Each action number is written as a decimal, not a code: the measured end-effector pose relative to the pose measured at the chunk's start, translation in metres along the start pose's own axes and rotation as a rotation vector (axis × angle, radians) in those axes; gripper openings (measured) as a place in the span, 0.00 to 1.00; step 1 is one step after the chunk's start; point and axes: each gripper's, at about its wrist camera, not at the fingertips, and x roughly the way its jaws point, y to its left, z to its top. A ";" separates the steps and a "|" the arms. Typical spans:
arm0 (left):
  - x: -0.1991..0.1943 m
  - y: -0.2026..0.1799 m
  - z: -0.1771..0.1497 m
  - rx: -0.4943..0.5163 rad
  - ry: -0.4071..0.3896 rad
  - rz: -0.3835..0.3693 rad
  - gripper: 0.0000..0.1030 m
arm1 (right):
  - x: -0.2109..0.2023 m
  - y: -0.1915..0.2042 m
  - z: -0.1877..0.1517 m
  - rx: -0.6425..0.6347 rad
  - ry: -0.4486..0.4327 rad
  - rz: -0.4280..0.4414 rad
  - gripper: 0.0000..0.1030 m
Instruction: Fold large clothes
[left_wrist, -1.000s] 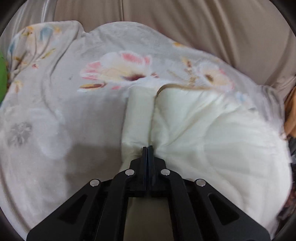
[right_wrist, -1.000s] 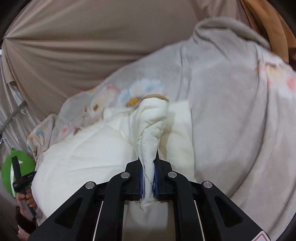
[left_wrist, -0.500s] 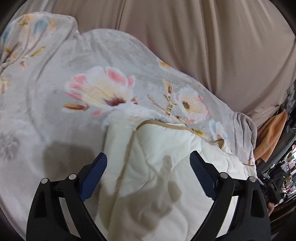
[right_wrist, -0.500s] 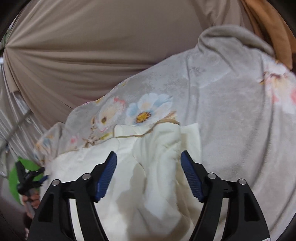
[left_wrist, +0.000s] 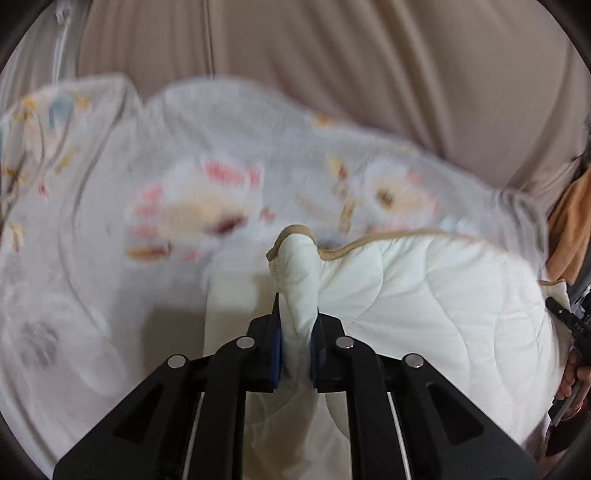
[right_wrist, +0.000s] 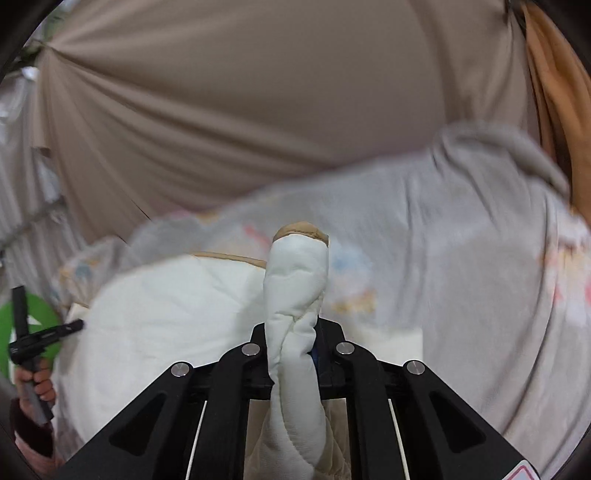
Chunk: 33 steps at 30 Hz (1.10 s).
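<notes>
A white quilted garment with a tan trimmed edge (left_wrist: 424, 291) lies on a grey flowered blanket (left_wrist: 110, 258). My left gripper (left_wrist: 295, 332) is shut on a bunched corner of the garment, whose tan-edged tip sticks up past the fingers. In the right wrist view the garment (right_wrist: 166, 314) spreads to the left, and my right gripper (right_wrist: 295, 343) is shut on another bunched corner that stands up between the jaws. Both corners are lifted off the blanket.
A beige curtain (right_wrist: 258, 110) hangs behind the blanket (right_wrist: 480, 277). An orange cloth (left_wrist: 569, 221) hangs at the right. A green object (right_wrist: 37, 325) sits at the far left of the right wrist view. The other hand-held gripper shows at each view's edge.
Half a second ago both grippers were open above the garment. Both have closed on bunched corners of the white garment and hold them raised.
</notes>
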 end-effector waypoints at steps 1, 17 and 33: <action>0.017 0.005 -0.008 -0.006 0.023 0.000 0.11 | 0.018 -0.005 -0.009 -0.003 0.047 -0.026 0.08; -0.012 -0.002 -0.025 0.044 -0.166 0.138 0.44 | -0.007 -0.008 -0.011 0.020 -0.054 -0.113 0.39; 0.017 -0.136 -0.041 0.293 -0.069 -0.033 0.60 | 0.011 0.177 -0.064 -0.468 0.091 0.207 0.23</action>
